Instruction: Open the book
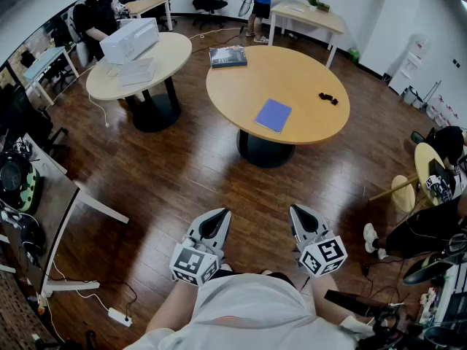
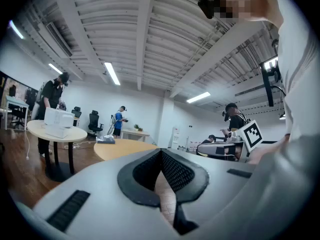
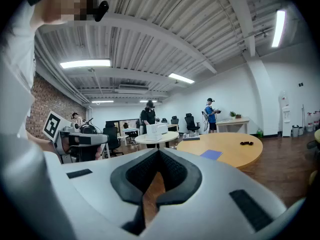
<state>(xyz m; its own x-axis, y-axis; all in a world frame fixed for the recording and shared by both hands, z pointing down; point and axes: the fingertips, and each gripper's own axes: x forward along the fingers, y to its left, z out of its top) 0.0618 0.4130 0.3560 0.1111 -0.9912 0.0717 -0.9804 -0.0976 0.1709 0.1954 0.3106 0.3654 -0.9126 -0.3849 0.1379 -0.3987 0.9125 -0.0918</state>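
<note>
We held the left gripper [image 1: 217,217] and right gripper [image 1: 301,216] near us, both shut and empty. The book [image 1: 273,115] lay closed on the far table [image 1: 306,71], well apart. We judged it best to step closer first, then open the jaws at its free edge.

A small black object [image 1: 327,98] lies near the 3 o'clock edge of the round tabletop [image 1: 292,64]. On a second round tabletop [image 1: 175,49] at 10 o'clock stands a white box [image 1: 130,39]. A white power strip [image 1: 120,316] lies on the wooden floor [image 1: 182,173] at 7 o'clock.
</note>
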